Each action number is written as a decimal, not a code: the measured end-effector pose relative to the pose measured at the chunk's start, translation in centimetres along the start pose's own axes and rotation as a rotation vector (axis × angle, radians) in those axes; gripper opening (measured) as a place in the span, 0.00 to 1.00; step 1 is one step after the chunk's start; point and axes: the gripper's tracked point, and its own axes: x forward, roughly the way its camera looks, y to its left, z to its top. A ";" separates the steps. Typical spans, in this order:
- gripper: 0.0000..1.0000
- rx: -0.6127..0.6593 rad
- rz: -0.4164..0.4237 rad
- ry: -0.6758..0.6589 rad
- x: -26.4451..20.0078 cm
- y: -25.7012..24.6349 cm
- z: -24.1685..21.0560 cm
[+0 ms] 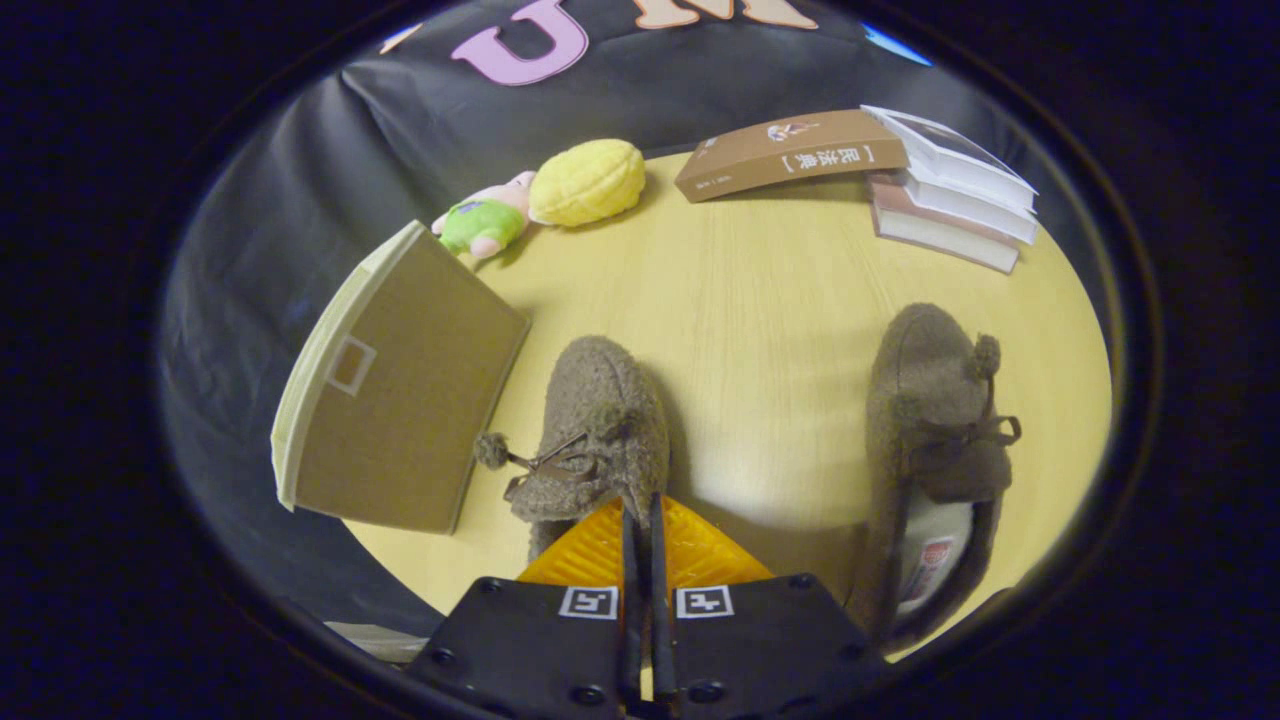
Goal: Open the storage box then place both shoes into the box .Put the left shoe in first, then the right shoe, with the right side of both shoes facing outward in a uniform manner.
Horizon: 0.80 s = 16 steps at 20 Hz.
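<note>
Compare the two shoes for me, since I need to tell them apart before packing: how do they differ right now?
The shoe by the box sits just ahead of the closed tool, its heel hidden behind it; the other shoe lies apart, its pale lining showing. Their pom-poms hang to opposite sides. Both are brown, fuzzy, lace-tied, toes pointing away.

The gripper (643,520) has two black mounting plates with visible screw heads. Each plate carries one square black-and-white marker. Its fingers (632,560) are narrow, flat blades.
</note>
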 end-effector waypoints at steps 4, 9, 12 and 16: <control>0.07 0.076 0.025 -0.027 -1.0 2.0 0.5; 0.07 0.216 0.113 -0.064 -3.3 6.2 2.3; 0.07 0.253 0.154 -0.109 -5.0 8.8 4.7; 0.07 0.271 0.207 -0.157 -7.0 12.4 7.7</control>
